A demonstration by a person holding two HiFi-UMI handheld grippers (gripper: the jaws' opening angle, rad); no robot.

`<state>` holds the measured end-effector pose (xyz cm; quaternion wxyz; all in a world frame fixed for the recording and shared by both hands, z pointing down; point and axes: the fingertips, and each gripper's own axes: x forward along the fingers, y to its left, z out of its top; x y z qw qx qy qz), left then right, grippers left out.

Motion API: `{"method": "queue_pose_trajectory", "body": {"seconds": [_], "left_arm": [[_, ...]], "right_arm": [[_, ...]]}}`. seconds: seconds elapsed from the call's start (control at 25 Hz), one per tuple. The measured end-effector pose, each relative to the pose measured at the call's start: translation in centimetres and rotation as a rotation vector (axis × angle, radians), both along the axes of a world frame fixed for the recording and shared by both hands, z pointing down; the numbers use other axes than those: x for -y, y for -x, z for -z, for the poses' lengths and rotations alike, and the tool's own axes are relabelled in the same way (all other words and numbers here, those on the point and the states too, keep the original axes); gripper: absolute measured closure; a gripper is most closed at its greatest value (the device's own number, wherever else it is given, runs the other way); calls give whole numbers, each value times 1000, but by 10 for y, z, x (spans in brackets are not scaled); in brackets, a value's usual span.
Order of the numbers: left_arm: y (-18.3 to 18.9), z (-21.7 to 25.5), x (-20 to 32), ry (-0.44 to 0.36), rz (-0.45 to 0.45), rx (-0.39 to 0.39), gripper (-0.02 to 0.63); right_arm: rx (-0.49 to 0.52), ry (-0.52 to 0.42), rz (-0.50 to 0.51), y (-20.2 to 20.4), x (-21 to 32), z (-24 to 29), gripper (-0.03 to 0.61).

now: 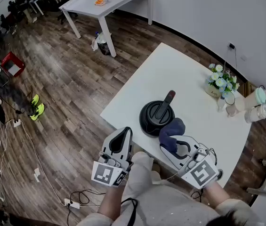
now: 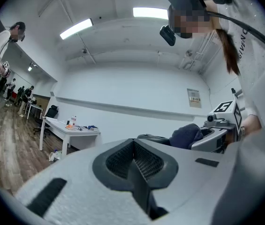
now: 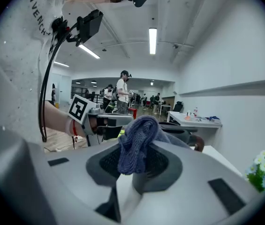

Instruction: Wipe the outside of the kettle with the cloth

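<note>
White counter point(image 1: 180, 74) carries a black kettle point(image 1: 155, 119) near its front edge. Left gripper point(image 1: 123, 134) sits left of the kettle; its own view shows the fingers clenched and empty. Right gripper point(image 1: 174, 147) view shows fingers grasping the bunched blue cloth point(image 3: 137, 139); the head view places the cloth just beside the kettle.

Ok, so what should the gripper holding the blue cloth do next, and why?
Probably push the cloth sideways onto the kettle's near side and start rubbing. The right gripper is shut on the cloth, bunched right beside the black kettle, while the left gripper is shut and holds nothing.
</note>
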<state>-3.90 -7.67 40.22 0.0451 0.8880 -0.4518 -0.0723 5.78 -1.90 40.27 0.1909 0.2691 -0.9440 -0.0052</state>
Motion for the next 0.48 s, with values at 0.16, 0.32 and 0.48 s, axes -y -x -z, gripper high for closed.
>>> {"method": "queue_pose_trajectory", "body": {"seconds": [0.16,0.32,0.48], "left_arm": [[8,-1,-5,2,24,-2,607],[22,-3,-8,7,59,-4,607],[38,-6,-8,11,100,-8,607]], "right_arm": [[-3,-18,120,30,-8,11,508],[-150,-147,295,56,-6,32,508],[-318,-222,402,72,20,35,508]]}}
